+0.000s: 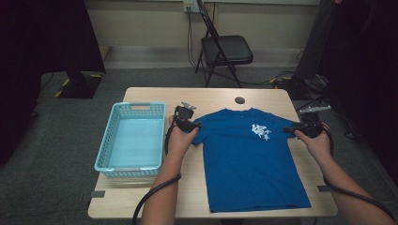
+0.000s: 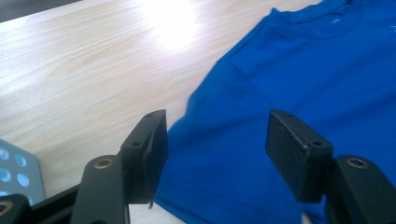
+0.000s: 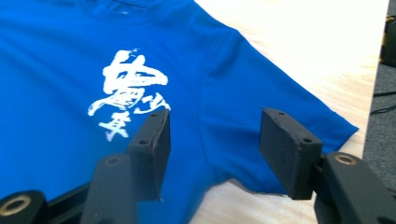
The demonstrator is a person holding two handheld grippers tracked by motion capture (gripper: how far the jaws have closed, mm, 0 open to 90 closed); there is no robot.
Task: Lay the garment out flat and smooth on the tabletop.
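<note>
Hovering over the blue T-shirt's [image 1: 248, 159] sleeves (nine and three o'clock), left gripper [image 2: 217, 151] and right gripper [image 3: 215, 149] fingers stand apart, gripping nothing.

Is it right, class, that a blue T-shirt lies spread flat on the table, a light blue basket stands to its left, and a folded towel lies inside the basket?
Not quite. The high view shows the basket empty, with no towel inside. The rest holds: the blue T-shirt lies flat on the table, the basket to its left.

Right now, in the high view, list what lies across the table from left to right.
Light blue plastic basket → left gripper → blue T-shirt with white print → right gripper.
</note>
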